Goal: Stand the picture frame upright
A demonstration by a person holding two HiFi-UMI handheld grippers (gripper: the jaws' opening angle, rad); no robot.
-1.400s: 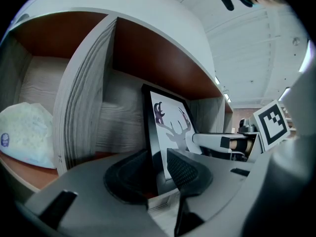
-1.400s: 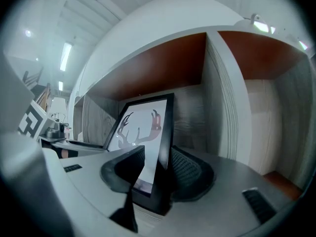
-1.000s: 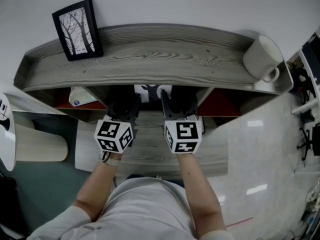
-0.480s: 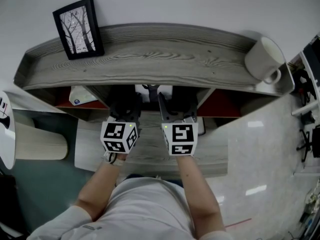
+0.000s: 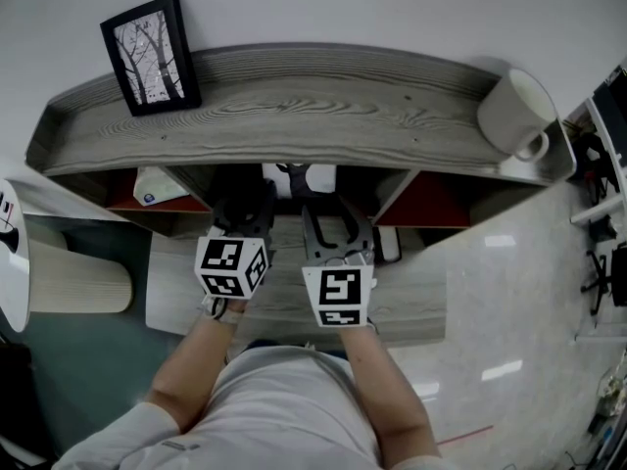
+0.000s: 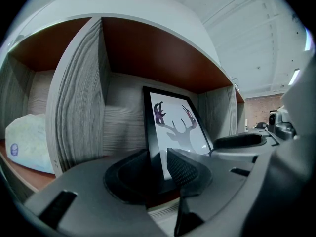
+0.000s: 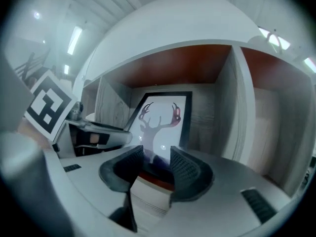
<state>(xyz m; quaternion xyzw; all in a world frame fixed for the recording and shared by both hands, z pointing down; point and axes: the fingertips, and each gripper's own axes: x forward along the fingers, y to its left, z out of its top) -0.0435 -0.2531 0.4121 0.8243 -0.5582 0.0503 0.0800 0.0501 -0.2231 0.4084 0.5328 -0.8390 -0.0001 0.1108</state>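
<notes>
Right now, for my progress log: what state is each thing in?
deer picture frame: upright in middle cubby
left tool: closed on the frame's left edge
right tool: open, nothing between; jaws just been closing
tree picture: upright against wall
mug: on top shelf, orientation unclear

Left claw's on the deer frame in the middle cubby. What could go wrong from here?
1. The left claw pinches the deer frame by one side edge only, low down; it could pivot or tip on release.
2. The cubby divider stands close beside the claw; pulling out could bump it and jar the frame.
</notes>
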